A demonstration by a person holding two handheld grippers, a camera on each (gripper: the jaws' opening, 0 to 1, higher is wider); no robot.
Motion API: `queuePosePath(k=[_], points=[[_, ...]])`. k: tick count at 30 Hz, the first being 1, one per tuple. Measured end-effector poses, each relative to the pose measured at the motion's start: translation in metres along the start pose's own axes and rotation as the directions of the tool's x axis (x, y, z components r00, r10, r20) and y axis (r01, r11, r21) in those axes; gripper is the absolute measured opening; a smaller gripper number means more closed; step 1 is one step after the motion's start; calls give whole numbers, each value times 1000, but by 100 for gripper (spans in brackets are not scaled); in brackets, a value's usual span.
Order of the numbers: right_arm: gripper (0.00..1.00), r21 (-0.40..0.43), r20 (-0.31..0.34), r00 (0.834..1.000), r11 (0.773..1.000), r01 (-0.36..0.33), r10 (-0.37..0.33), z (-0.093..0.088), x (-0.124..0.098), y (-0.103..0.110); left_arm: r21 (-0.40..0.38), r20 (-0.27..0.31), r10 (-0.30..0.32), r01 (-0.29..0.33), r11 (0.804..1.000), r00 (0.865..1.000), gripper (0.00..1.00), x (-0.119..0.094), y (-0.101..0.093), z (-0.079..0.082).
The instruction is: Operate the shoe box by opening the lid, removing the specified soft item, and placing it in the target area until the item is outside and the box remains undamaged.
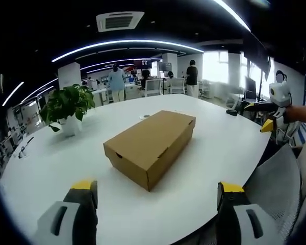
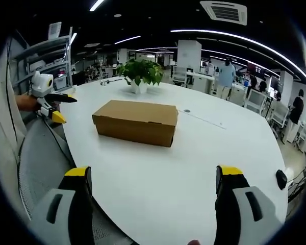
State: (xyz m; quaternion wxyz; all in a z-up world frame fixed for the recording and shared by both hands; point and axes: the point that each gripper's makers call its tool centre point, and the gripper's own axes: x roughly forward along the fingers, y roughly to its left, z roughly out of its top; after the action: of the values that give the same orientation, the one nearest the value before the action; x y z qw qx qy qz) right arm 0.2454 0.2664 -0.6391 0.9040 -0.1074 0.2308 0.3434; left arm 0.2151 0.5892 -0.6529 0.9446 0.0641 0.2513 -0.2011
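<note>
Shoe box: plain brown cardboard, lid shut, mid-tabletop.
Room: bare white surface all round; potted plant well apart.
Left tongs: apart, holding nothing.
Right tongs: apart, holding nothing.

Both views face the shoe box from opposite sides.

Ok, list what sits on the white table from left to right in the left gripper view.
Potted plant → closed cardboard shoe box → small dark object at the table's far right edge. The other gripper comes in beyond that edge.
</note>
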Motion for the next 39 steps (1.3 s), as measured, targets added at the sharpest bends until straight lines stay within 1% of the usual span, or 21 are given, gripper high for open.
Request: queuePosePath(k=[11,24,31,34,39], points=[[96,-15,-9,1000,1000,-17,17,3,7,-14,-10,-14,29,-30,1000,999,98,6,4,-2],[96,-41,-20,999,998,-49,48,6,20,-31,-21,-27,60,-61,998,998,98,15,9,-3],[96,-57,-16,998,996,-63,62,10,30,-47,-23,-22,81,-82,996,996,98,24,14,2],[96,-70,-16,998,995,-67,66,13,36,-54,-49,-4,93,-93,994,996,98,28,17,7],[96,-83,-21,996,992,-90,89,15,44,-63,-61,-7,112,-112,992,994,98,34,19,6]])
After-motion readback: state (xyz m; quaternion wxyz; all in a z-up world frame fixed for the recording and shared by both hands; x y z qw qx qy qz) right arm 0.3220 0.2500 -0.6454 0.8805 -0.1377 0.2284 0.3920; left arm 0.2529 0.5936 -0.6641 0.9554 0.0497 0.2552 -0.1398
